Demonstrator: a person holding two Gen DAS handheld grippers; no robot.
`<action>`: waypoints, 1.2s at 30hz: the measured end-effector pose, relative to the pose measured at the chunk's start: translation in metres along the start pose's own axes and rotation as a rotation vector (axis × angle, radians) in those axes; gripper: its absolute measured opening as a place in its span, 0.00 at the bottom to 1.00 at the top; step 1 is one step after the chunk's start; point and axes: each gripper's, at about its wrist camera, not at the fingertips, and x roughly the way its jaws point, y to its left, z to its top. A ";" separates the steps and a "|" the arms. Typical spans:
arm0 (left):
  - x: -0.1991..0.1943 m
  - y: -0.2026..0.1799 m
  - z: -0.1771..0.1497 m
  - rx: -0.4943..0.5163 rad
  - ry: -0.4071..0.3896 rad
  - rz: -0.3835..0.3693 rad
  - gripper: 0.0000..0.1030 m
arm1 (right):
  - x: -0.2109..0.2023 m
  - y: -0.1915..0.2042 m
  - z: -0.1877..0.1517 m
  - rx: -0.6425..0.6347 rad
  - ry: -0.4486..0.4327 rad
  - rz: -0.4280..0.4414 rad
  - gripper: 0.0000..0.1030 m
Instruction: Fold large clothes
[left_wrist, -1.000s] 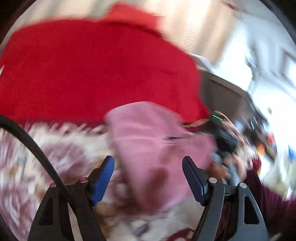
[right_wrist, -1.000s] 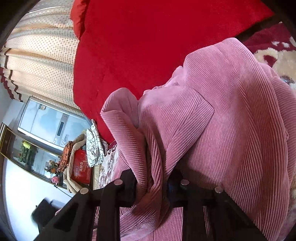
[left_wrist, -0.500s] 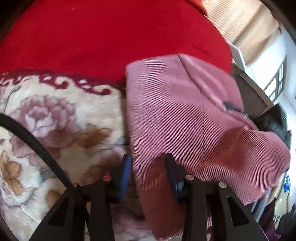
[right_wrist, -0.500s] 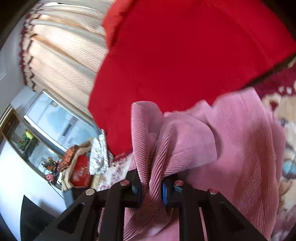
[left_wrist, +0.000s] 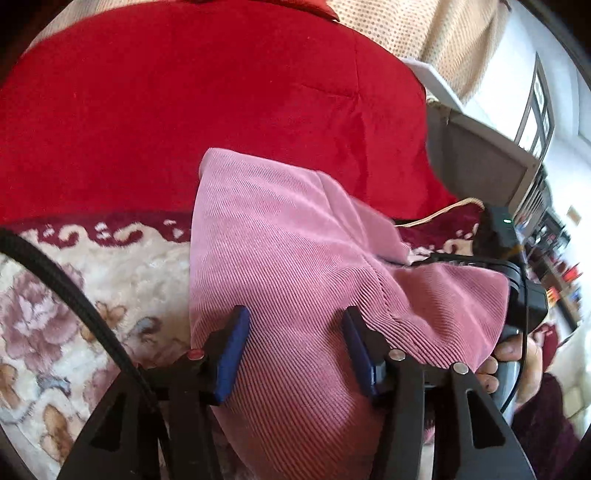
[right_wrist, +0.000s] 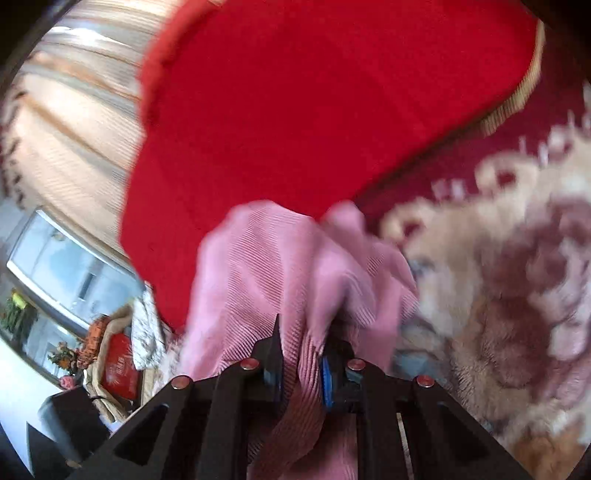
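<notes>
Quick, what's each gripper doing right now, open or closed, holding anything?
Left gripper: open, pink corduroy garment between its fingers, not pinched.
Right gripper: shut on the garment.

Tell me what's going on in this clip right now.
A person is folding a pink corduroy garment on a floral blanket, with a red quilt behind it. The right hand-held gripper is shut on a bunched edge of the garment. The left hand-held gripper is open, its fingers straddling the cloth without pinching it. The fold isn't finished.
</notes>
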 end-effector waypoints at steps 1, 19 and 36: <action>0.000 -0.004 -0.001 0.037 -0.006 0.024 0.52 | 0.008 -0.007 0.000 0.028 0.035 0.016 0.15; -0.018 0.019 -0.004 0.037 0.011 0.004 0.61 | -0.093 0.104 -0.050 -0.330 -0.136 -0.078 0.49; -0.017 0.055 -0.010 -0.056 0.070 0.034 0.79 | -0.054 0.050 -0.063 -0.219 0.093 -0.199 0.42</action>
